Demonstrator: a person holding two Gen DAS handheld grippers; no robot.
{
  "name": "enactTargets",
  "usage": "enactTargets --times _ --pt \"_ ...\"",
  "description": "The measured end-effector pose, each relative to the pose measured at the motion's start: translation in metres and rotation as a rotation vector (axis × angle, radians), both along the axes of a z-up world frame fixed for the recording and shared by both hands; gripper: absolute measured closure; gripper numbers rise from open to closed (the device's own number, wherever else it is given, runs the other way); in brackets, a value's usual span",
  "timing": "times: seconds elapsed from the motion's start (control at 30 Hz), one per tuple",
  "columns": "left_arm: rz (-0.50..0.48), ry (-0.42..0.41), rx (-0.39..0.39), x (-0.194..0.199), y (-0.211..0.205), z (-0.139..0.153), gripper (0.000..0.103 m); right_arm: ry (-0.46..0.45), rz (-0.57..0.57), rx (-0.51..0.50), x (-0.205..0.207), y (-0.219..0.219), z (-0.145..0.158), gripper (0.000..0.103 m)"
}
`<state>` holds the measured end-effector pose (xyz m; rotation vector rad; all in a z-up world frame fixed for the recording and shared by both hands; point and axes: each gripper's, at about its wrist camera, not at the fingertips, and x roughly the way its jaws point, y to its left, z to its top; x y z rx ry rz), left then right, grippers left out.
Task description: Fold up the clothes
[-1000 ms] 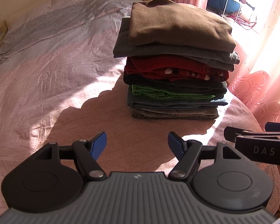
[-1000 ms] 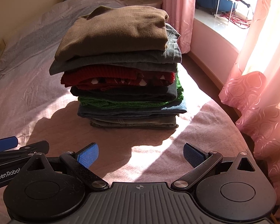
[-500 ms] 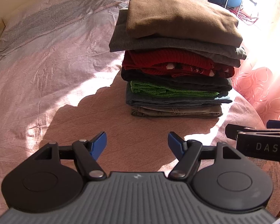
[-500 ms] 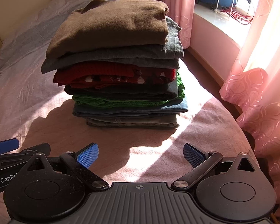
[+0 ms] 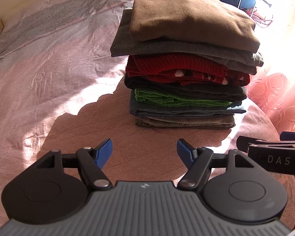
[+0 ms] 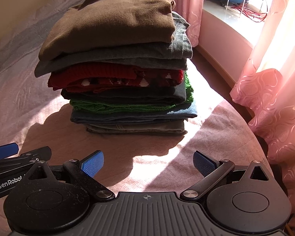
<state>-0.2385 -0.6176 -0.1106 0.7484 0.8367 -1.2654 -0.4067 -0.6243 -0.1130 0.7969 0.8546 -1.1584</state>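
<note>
1. The stack of folded clothes (image 6: pixel 120 66) sits on the pink bed (image 5: pixel 49 82), near its edge by the curtain (image 6: pixel 269 90). It is tall, and the brown sweater (image 5: pixel 188 17) on top overhangs the narrower layers below.
2. A nudge low on the pile could likely tip it toward the bedside gap.
3. Lifting only the top garment may drag the grey one (image 6: pixel 127 57) beneath and spoil its fold.
4. The left gripper (image 5: pixel 144 150) and right gripper (image 6: pixel 147 163) are both empty, fingers spread wide, short of the stack; an uneven two-sided grasp could skew the layers.
</note>
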Motion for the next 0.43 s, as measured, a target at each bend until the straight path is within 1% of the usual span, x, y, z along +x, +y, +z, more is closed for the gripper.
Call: enactTargets --times 0.17,0.43 --pt "0.003 -0.009 -0.013 -0.0011 -0.0029 0.0 0.03 0.003 -0.007 0.0 -0.0011 -0.0024 -0.0006 0.003" --pt "0.006 -0.033 -0.039 -0.0031 -0.0028 0.0041 0.029 0.005 -0.011 -0.005 -0.0017 -0.0012 0.0019 0.003"
